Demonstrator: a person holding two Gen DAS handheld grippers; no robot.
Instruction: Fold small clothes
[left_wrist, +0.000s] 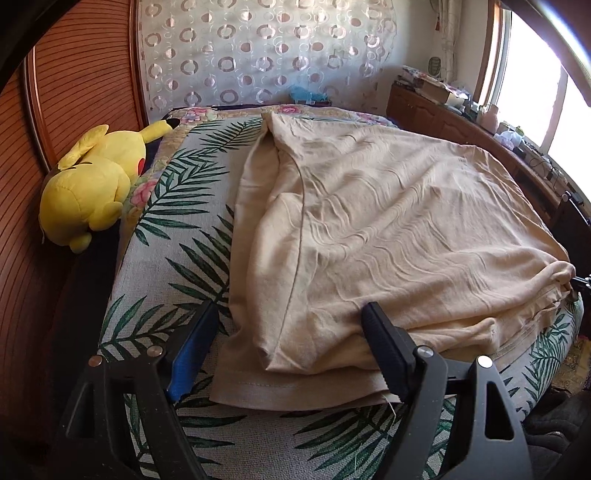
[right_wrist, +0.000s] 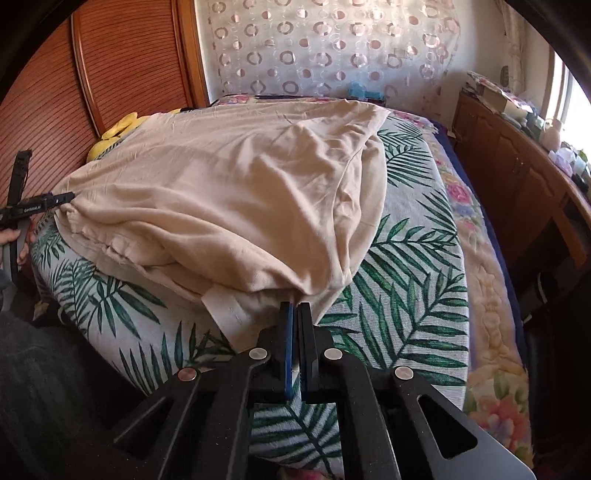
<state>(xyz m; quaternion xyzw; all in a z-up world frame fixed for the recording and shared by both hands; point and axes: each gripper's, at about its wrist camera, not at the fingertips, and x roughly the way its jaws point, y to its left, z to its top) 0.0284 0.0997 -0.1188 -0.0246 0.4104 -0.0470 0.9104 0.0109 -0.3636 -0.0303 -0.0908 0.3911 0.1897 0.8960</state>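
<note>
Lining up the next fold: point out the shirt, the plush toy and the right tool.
shirt (left_wrist: 388, 221): left wrist view, middle of the top layer.
plush toy (left_wrist: 92, 192): left wrist view, yellow body.
right tool (right_wrist: 295, 308): right wrist view, between the fingertips at the shirt's edge.

Left hand-held gripper (left_wrist: 291, 332) jaws spread wide, right hand-held gripper (right_wrist: 295, 308) jaws closed

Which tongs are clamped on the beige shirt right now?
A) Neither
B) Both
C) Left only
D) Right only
D: the right tongs are pinched shut on the near edge of the beige shirt, while the left tongs stand wide open around its hem corner without pressing on it.
</note>
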